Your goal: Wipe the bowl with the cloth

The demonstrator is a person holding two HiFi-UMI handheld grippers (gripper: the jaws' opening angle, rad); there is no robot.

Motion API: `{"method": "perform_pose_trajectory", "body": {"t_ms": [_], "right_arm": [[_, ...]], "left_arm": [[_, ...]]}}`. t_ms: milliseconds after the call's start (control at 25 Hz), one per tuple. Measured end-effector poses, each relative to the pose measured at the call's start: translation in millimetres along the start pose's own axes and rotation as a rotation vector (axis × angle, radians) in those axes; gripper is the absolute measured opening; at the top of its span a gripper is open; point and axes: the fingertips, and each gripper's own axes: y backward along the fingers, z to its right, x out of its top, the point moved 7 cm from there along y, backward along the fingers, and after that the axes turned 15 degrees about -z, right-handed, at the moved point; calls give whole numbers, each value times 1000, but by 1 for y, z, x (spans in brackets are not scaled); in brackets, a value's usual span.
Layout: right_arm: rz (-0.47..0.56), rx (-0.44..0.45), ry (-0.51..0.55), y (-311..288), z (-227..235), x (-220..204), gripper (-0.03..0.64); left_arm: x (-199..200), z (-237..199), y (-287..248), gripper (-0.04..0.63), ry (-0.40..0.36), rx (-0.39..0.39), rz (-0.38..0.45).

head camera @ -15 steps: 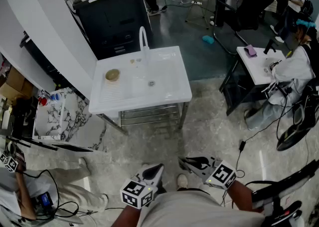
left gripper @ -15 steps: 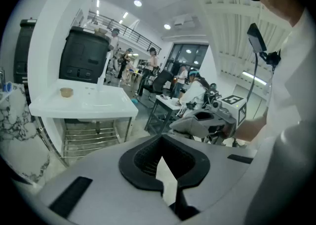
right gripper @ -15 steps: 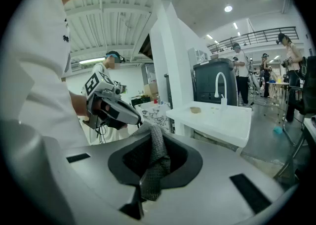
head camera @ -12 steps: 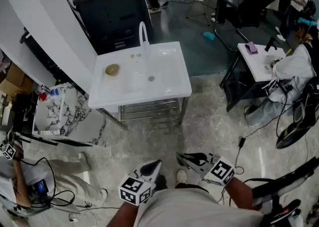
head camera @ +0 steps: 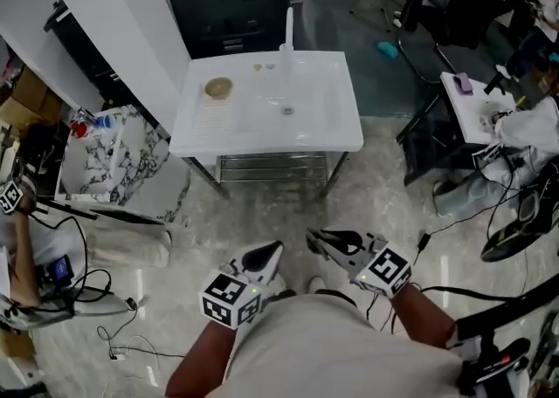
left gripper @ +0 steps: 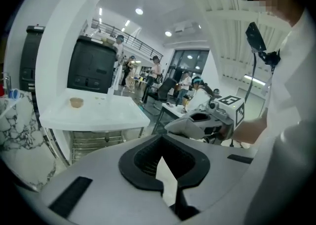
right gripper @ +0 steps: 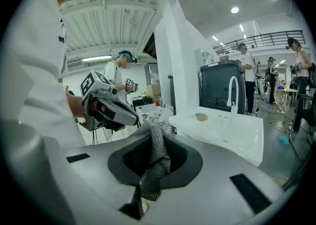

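Left gripper (left gripper: 165, 177): jaws pressed together with nothing between them. It is held low at the person's waist, nose tipped a little downward.
Right gripper (right gripper: 153, 179): jaws clamped on the cloth (right gripper: 157, 155), a grey knitted fold that stands up between the pads and drapes over their front edge. In the head view it sits just beside the left gripper, at its 3 o'clock.
Bowl (head camera: 218, 87): small, tan and upright on the ribbed drainboard (head camera: 210, 117) of the white sink unit (head camera: 262, 145). It is at about 11 o'clock from the grippers and well apart from both.
Sink unit: at 12 o'clock from the grippers, across open floor (head camera: 262, 213). The tap (head camera: 288, 25) rises at its far edge, toward 2 o'clock of the bowl.
Stage, as I judge it: the approach. No wiping has begun, since neither gripper is near the bowl.
Risk, bowl slides: it looks light and stands free on the ribs. A push from the cloth with nothing steadying it would likely shove it along the drainboard or off the near edge.
Risk, cloth slips: only a narrow fold is pinched, so dragging it hard against the rim could pull it free.
Risk, left gripper: its jaws must part before they can steady the bowl. Arriving closed, the nose would knock it.
Risk, footing: cables (head camera: 113, 335) lie on the floor at 9 o'clock of the person and could catch a sideways step.
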Motion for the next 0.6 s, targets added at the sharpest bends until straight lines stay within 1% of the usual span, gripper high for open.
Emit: {"method": "perform_pose_trajectory", "body": {"t_ms": [80, 200, 280, 400, 480, 600], "right_arm": [[12, 3, 19, -19, 4, 18, 35], [21, 12, 53, -46, 6, 43, 35], [37, 17, 46, -65, 9, 57, 35], [29, 44, 49, -88, 19, 69, 35], [18, 55, 61, -102, 35, 75, 35], [18, 56, 84, -114, 73, 89, 35]], "left_arm": [[-3, -21, 11, 11, 12, 15, 6], [-12, -55, 24, 11, 52, 51, 15], [-14, -79, 30, 11, 83, 77, 25], [-15, -110, 33, 11, 135, 109, 44], [-10, -132, 28, 12, 164, 124, 53], [12, -162, 14, 12, 200, 142, 60]]}}
